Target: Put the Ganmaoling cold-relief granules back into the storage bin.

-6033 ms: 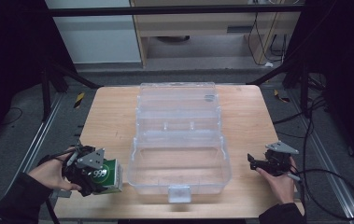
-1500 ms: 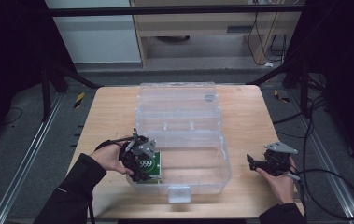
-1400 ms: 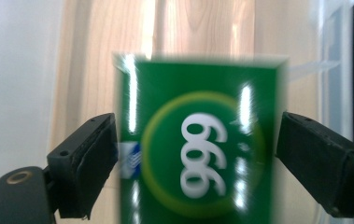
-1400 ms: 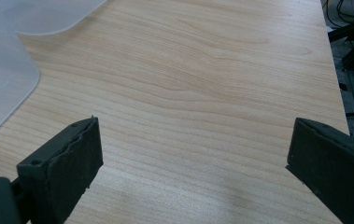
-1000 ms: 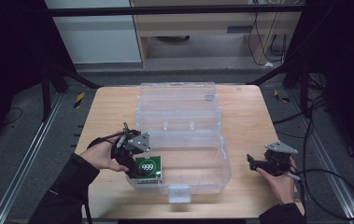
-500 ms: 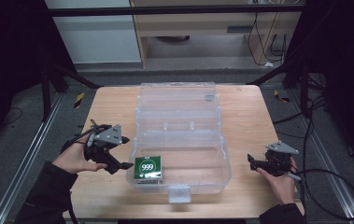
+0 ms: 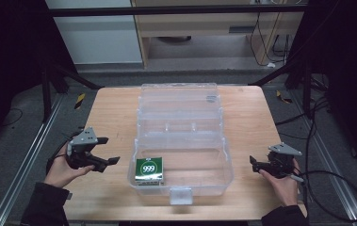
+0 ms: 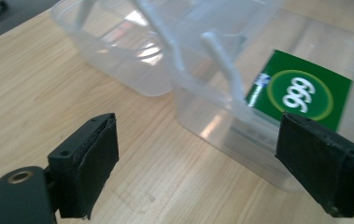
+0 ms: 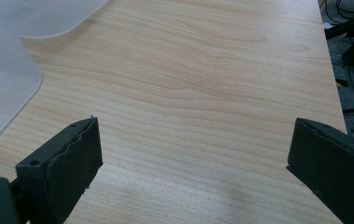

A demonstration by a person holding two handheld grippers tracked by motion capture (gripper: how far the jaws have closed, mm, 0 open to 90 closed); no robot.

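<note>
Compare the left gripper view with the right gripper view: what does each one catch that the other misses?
Left gripper view alone: the green 999 box lying inside the clear plastic case, seen through its wall, beyond the open left tool. Right gripper view alone: the table's far edge with dark frame parts past it, and the open right tool. Both: the wooden tabletop, with nothing between either tool's jaws.

Clear glossy plastic box (image 7: 181, 141); matt wood table (image 7: 115, 113); green carton (image 7: 149, 169), probably card
</note>
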